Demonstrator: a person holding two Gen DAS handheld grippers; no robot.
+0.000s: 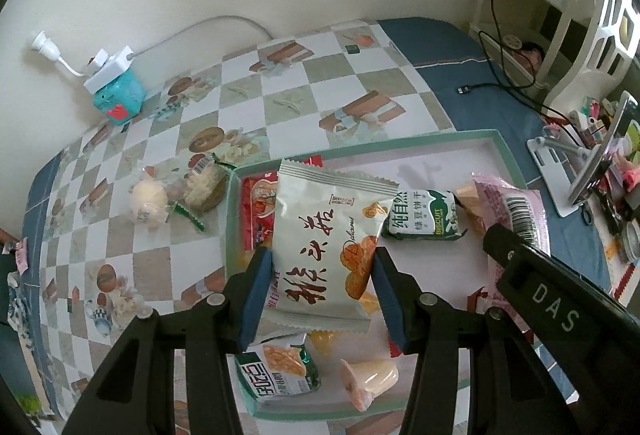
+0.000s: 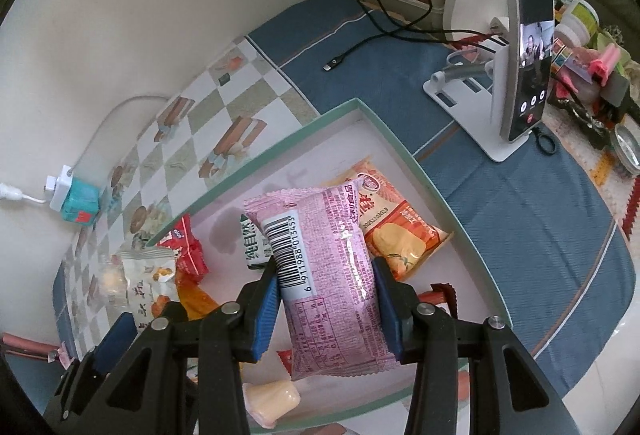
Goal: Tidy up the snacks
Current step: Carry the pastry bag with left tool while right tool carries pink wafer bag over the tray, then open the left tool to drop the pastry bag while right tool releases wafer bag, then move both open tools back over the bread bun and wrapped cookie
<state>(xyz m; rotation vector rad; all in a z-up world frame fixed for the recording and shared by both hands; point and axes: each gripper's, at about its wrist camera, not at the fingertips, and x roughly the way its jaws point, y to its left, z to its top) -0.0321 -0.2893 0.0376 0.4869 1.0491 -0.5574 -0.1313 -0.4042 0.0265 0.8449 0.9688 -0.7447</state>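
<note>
While both tools hang over a shallow green-rimmed tray on the checked worktop, each carries one snack. The left tool pinches a white packet by its sides between blue pads, above the tray's near half. The right tool clamps a pink packet the same way, barcode up, above the tray's middle; its jaws are just easing apart with the packet between them, probably to drop it in. Gripping by the long edges keeps each packet flat and hanging free, ready to be laid down among the others.

Counted inside the tray: one red packet, one green-and-white biscuit packet, one orange packet, one small green packet and one pale jelly cup; more may lie hidden beneath. Two wrapped snacks wait outside on the worktop, just beside the tray's left rim, seemingly unsorted. One phone on a stand sits well apart, to the right.
</note>
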